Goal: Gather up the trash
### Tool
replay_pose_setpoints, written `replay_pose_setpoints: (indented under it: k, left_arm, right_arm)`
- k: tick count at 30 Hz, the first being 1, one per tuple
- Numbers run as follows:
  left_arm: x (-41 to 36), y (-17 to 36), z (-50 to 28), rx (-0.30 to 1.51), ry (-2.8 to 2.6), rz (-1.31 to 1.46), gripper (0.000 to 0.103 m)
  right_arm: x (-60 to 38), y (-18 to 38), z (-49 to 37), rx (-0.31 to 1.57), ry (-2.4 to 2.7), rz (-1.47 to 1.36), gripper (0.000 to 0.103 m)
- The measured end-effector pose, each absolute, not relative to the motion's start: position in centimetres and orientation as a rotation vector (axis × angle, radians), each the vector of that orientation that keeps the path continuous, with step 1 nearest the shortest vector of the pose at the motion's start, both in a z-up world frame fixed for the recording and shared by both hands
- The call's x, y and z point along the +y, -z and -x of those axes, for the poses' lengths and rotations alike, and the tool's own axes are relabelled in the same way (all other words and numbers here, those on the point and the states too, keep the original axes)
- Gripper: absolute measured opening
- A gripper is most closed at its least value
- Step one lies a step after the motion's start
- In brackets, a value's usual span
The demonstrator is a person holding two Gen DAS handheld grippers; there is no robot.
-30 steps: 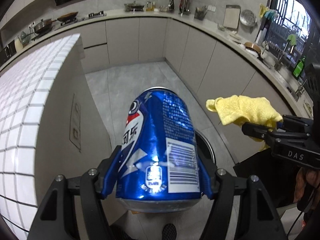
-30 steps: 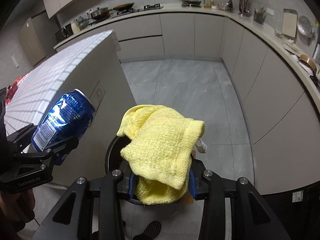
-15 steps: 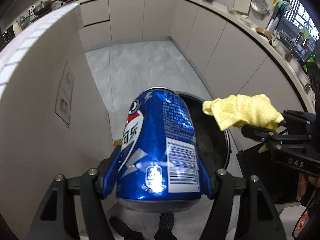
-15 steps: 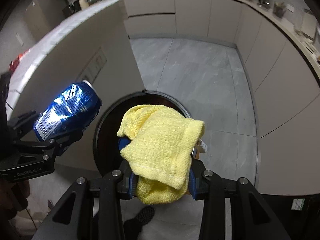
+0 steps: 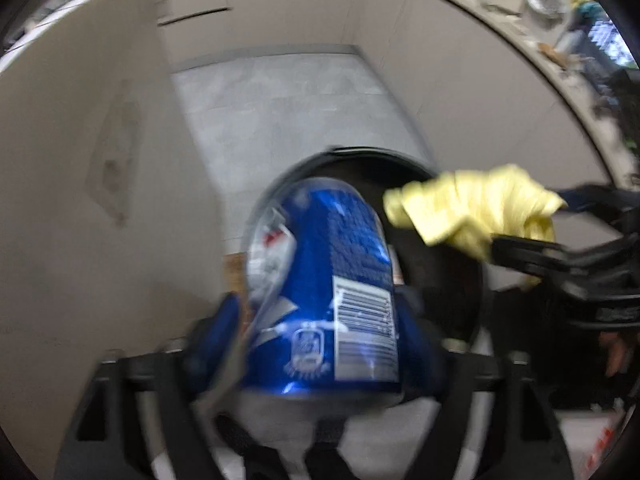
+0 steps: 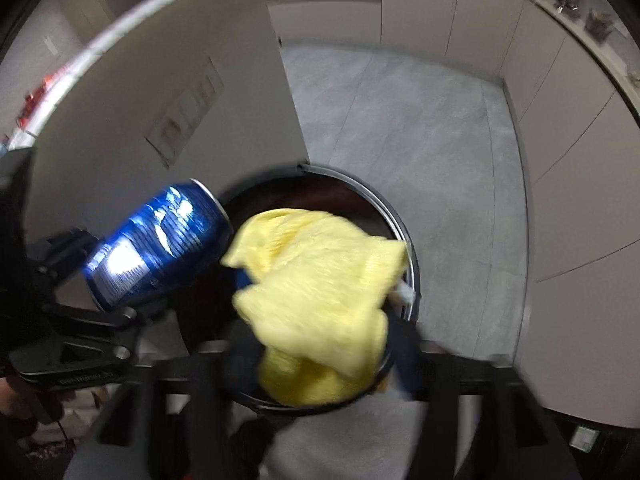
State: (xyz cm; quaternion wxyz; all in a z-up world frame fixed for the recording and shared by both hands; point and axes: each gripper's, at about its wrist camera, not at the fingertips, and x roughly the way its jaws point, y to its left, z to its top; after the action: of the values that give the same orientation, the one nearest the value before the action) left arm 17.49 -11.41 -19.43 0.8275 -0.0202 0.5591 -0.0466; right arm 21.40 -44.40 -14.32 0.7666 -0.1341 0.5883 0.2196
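Observation:
My left gripper (image 5: 320, 340) is shut on a dented blue soda can (image 5: 324, 292), held over the near left rim of a round black trash bin (image 5: 440, 264). The can also shows in the right wrist view (image 6: 160, 246), tilted toward the bin (image 6: 380, 208). My right gripper (image 6: 320, 344) is shut on a crumpled yellow cloth (image 6: 320, 280), directly above the bin's opening. The cloth shows in the left wrist view (image 5: 476, 208) at the right, over the bin's right side. Both views are motion-blurred.
A beige island wall (image 6: 168, 88) stands just left of the bin. Grey cabinet fronts (image 6: 568, 184) curve along the right. Grey tiled floor (image 6: 408, 112) lies beyond the bin. A cluttered counter (image 5: 540, 12) runs along the far right.
Both grippers have dropped and tipped toward the bin, which now fills more of each view. The can and the cloth stay gripped.

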Motion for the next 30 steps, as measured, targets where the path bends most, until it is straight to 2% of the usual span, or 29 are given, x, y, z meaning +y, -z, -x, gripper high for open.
replay_pose_setpoints:
  k: [1,4,19,30]
  left_arm:
    - [-10.9,19.3,-17.2,1.172,0.064,0.051,0.103]
    - [-9.8,19.3,-16.6,1.176,0.023,0.094,0.103]
    - [-11.0,17.0,-14.9,1.106,0.02,0.011,0.103]
    - [-10.5,10.2,-11.2,1.009,0.027,-0.003,0.103]
  right_arm:
    - [-44.9,14.2,-21.6,1.263,-0.435,0.303,0.103]
    - [-47.1,13.7,-22.1,1.256,-0.364,0.235,0.103]
    - [-49.3,13.3,-18.1,1.222,-0.234,0.28,0.103]
    - [-48.5,8.0,-13.9,1.132,-0.215,0.244,0.103]
